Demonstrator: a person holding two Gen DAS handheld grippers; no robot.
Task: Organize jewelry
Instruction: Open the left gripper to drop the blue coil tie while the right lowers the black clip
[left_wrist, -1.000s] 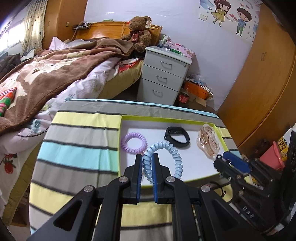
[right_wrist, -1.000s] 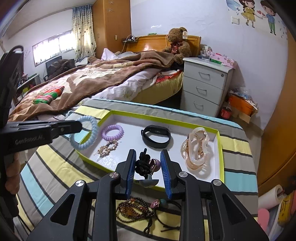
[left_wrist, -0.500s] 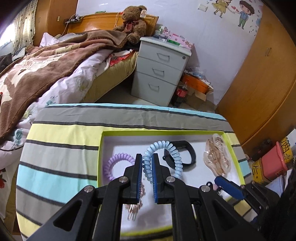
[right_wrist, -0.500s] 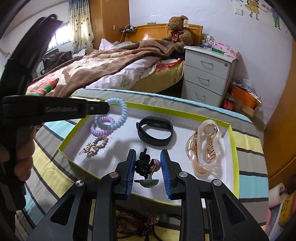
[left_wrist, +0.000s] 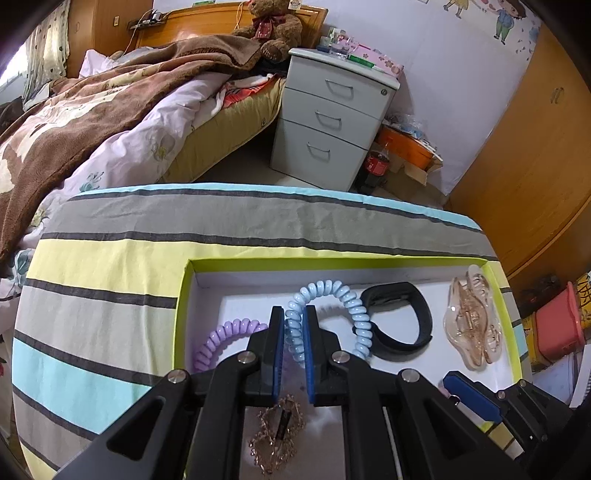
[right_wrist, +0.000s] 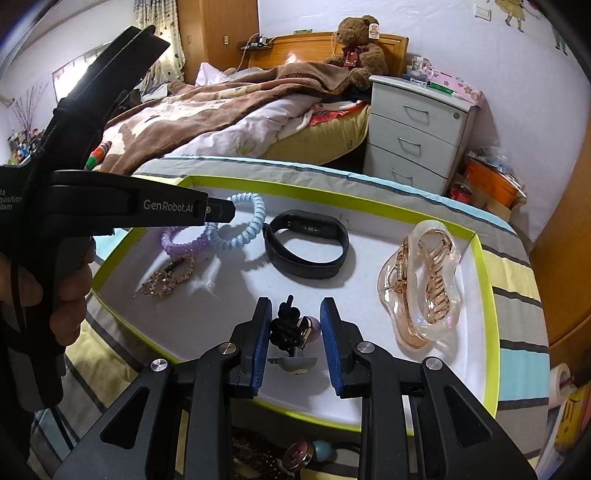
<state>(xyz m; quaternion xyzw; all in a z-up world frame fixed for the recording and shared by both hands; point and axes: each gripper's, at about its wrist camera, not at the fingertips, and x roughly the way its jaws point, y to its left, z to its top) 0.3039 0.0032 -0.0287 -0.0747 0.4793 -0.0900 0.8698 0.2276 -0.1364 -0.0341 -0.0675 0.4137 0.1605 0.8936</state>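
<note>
Left tool (left_wrist: 294, 325) clenched on pale blue spiral hair tie (left_wrist: 334, 314), now lower over white lime-rimmed tray (left_wrist: 183, 295), purple coil (left_wrist: 221, 341) at its nine o'clock, right tool (right_wrist: 295, 325) gripping black knotted hair tie (right_wrist: 286, 326).

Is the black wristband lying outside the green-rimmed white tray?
No, the black wristband lies inside the green-rimmed white tray, beside the clear hair claw.

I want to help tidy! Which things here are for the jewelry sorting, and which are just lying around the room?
For the job: blue coil hair tie, black hair tie, purple coil tie, black band, claw clip, sparkly clip, tray.

Just around: teddy bear, drawers, bed.
</note>
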